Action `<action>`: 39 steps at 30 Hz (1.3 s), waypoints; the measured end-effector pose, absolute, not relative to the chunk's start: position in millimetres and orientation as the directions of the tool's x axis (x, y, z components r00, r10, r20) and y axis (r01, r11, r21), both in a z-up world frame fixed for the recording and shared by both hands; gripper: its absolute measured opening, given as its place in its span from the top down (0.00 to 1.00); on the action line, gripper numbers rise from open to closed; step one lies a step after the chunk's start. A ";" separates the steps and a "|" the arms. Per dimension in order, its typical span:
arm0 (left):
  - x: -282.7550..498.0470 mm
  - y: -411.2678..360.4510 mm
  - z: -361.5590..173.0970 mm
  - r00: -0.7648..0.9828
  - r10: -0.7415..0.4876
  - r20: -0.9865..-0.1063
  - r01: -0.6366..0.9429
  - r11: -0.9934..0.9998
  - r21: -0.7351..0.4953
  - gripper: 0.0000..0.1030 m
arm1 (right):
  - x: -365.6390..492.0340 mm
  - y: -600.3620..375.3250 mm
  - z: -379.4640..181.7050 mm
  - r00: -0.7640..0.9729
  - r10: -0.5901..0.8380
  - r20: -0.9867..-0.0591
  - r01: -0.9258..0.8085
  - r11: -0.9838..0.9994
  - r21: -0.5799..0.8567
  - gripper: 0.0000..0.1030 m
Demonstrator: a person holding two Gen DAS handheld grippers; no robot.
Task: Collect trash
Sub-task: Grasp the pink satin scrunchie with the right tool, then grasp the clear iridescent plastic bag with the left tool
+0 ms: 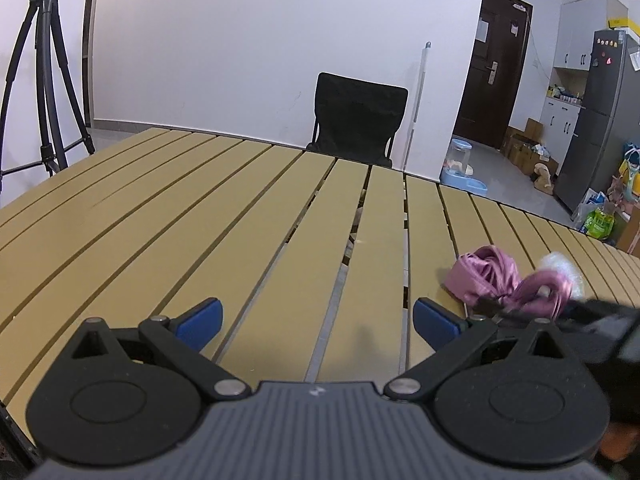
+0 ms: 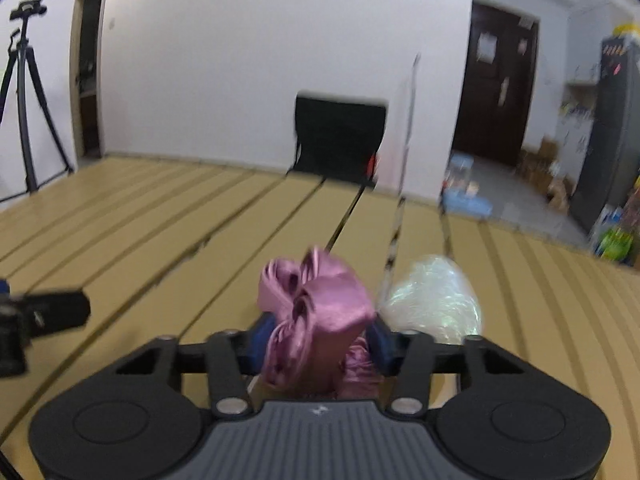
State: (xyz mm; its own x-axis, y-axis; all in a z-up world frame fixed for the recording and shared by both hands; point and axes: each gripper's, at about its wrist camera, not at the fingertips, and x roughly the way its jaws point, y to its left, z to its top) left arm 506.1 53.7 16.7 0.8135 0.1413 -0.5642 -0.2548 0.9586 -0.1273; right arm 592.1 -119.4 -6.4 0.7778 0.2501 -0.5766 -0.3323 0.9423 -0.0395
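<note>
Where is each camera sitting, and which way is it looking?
Left wrist: rides on the left tongs, open over the slatted table; sees the right tongs at its right edge.
Right wrist: rides on the right tongs, shut on the pink ribbon, clear wrapper beside.
Both see the ribbon, black chair, tripod.
</note>
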 end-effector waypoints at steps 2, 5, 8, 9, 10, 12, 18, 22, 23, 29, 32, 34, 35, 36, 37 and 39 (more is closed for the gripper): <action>502.2 52.8 18.3 0.817 0.135 -0.560 -0.250 0.959 -0.132 0.00 | 597.2 -117.7 -10.2 0.765 0.251 -0.593 -0.327 0.945 -0.022 0.61; 499.7 53.1 20.7 0.823 0.129 -0.554 -0.243 0.960 -0.137 0.00 | 596.3 -122.9 -9.8 0.770 0.272 -0.577 -0.320 0.947 0.020 0.67; 495.8 54.7 22.8 0.825 0.126 -0.551 -0.240 0.961 -0.139 0.00 | 589.9 -128.4 -9.6 0.784 0.292 -0.548 -0.311 0.948 0.059 0.70; 494.4 56.0 23.5 0.826 0.126 -0.550 -0.241 0.960 -0.142 0.00 | 587.4 -130.8 -9.2 0.789 0.302 -0.535 -0.311 0.947 0.075 0.70; 494.9 57.2 24.7 0.826 0.124 -0.550 -0.241 0.960 -0.145 0.00 | 585.1 -134.7 -8.5 0.794 0.313 -0.522 -0.312 0.946 0.091 0.70; 494.7 57.9 26.9 0.828 0.121 -0.547 -0.242 0.958 -0.154 0.00 | 578.6 -140.9 -5.2 0.807 0.335 -0.486 -0.317 0.941 0.122 0.70; 495.0 55.9 28.9 0.833 0.109 -0.542 -0.232 0.959 -0.164 0.00 | 549.1 -163.7 5.3 0.847 0.376 -0.375 -0.322 0.925 0.199 0.70; 497.8 48.4 27.9 0.833 0.095 -0.545 -0.219 0.961 -0.168 0.00 | 533.7 -187.9 12.3 0.866 0.389 -0.313 -0.318 0.913 0.254 0.70; 498.6 45.0 27.9 0.833 0.091 -0.545 -0.214 0.963 -0.166 0.00 | 530.6 -195.3 15.5 0.873 0.387 -0.298 -0.314 0.912 0.265 0.70; 502.7 18.8 26.3 0.837 0.063 -0.544 -0.176 0.972 -0.158 0.00 | 522.3 -242.5 31.9 0.916 0.338 -0.216 -0.264 0.913 0.311 0.70; 505.6 2.2 24.5 0.837 0.045 -0.546 -0.152 0.977 -0.152 0.00 | 522.0 -265.8 32.8 0.928 0.308 -0.210 -0.229 0.916 0.329 0.70; 506.6 -11.4 23.7 0.837 0.034 -0.547 -0.133 0.981 -0.141 0.00 | 522.1 -280.8 30.0 0.933 0.288 -0.218 -0.204 0.919 0.338 0.70; 507.2 -17.9 23.6 0.838 0.029 -0.545 -0.121 0.983 -0.134 0.00 | 524.2 -286.7 28.2 0.934 0.278 -0.223 -0.192 0.920 0.343 0.70; 507.9 -23.8 23.4 0.839 0.024 -0.543 -0.110 0.986 -0.127 0.00 | 525.5 -294.9 25.8 0.936 0.268 -0.228 -0.178 0.920 0.350 0.70; 508.2 -30.6 23.3 0.841 0.020 -0.540 -0.098 0.989 -0.115 0.00 | 526.5 -300.7 24.0 0.937 0.260 -0.232 -0.167 0.920 0.356 0.71; 509.3 -40.3 22.2 0.843 0.014 -0.538 -0.083 0.991 -0.105 0.00 | 528.9 -314.0 21.1 0.939 0.246 -0.239 -0.146 0.917 0.370 0.70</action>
State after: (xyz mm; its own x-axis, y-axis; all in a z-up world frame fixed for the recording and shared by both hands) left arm 509.3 -40.3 22.2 0.8428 0.0136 -0.5381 -0.0827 0.9911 -0.1045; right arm 528.9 -314.0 21.1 0.9393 0.2463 -0.2390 -0.1463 0.9173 0.3703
